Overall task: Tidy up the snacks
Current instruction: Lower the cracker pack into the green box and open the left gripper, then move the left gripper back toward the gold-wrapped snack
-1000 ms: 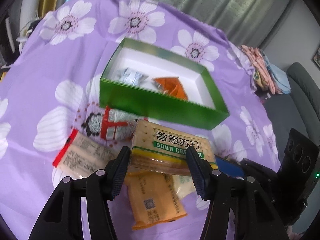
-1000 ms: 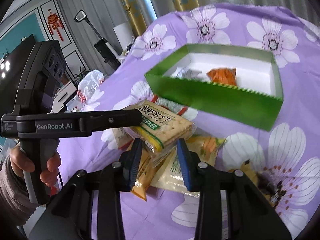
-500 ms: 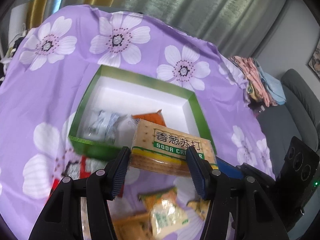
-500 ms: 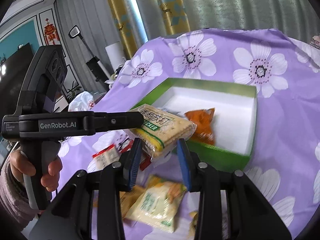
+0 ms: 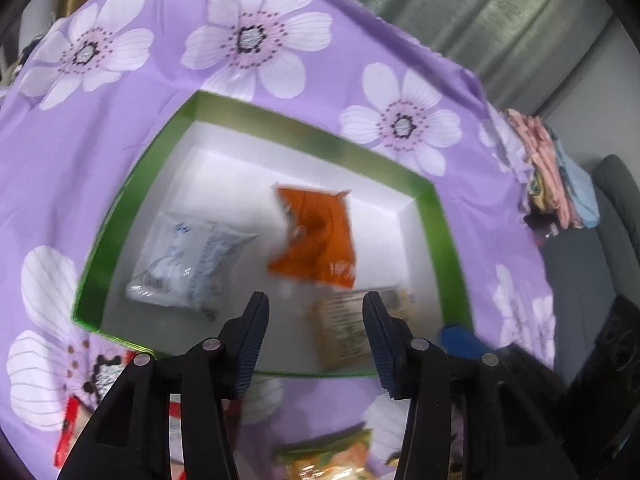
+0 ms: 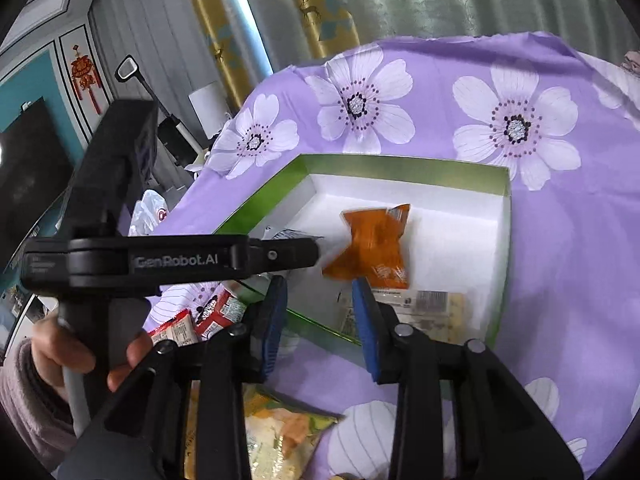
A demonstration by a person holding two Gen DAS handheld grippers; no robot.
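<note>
The green box [image 5: 312, 136] [image 6: 400, 168] with a white inside sits on the purple flowered cloth. An orange packet [image 5: 320, 240] [image 6: 372, 244] and a silver-white packet [image 5: 188, 264] lie in it. The soda cracker pack [image 5: 344, 332] [image 6: 432, 304] also lies there, label side up, at the near right corner. My left gripper [image 5: 314, 304] [image 6: 312, 254] hangs over the box's near wall; its jaws are closing with nothing between them. My right gripper [image 6: 320, 286] hovers beside it at the same wall. Its jaws are closing slightly and hold nothing.
Loose snacks lie on the cloth in front of the box: red-and-white packets [image 6: 200, 320] and a yellow-green packet [image 6: 280, 432] [image 5: 328, 460]. A person's hand [image 6: 52, 356] grips the left tool's handle. Folded clothes [image 5: 552, 172] are piled past the cloth's right edge.
Both grippers carried the cracker pack from the snack pile forward over the box. It has left both jaws and now lies inside the box.
</note>
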